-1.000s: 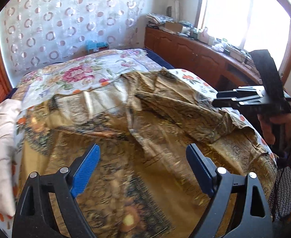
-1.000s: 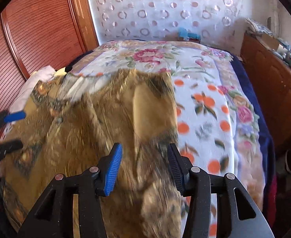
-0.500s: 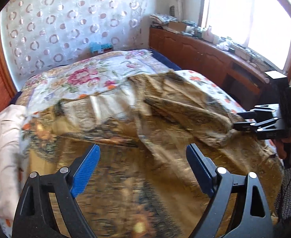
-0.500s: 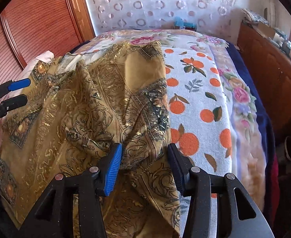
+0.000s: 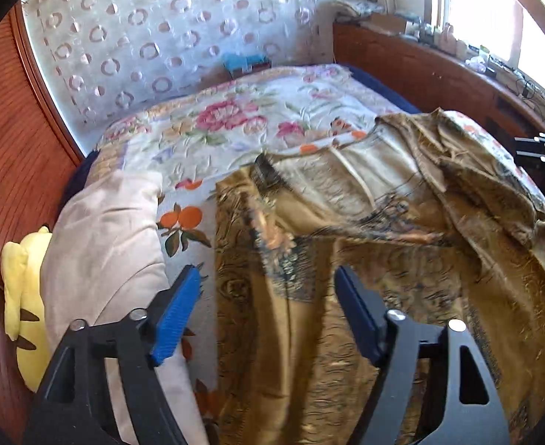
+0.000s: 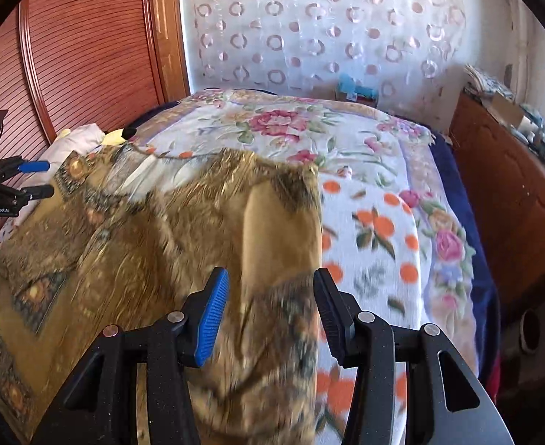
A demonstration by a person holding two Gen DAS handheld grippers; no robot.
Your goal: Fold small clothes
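A gold-brown patterned garment (image 5: 383, 259) lies crumpled and partly spread on the bed, and it also shows in the right wrist view (image 6: 168, 230). My left gripper (image 5: 268, 315) is open above the garment's left edge, with cloth showing between the blue pads. My right gripper (image 6: 268, 311) is open over a raised fold at the garment's right edge; whether the pads touch the cloth I cannot tell. The left gripper also shows at the far left of the right wrist view (image 6: 31, 180). The right gripper shows at the right edge of the left wrist view (image 5: 543, 152).
The bed has a floral and orange-print cover (image 6: 376, 230). A beige pillow (image 5: 101, 244) and a yellow plush toy (image 5: 23, 296) lie at the left side by the red wooden panel (image 6: 86, 44). A wooden cabinet (image 6: 509, 193) stands on the right.
My left gripper has swung left toward the pillow side and its jaws have narrowed somewhat. The right gripper's view has pulled back and the garment fold is blurred with motion.
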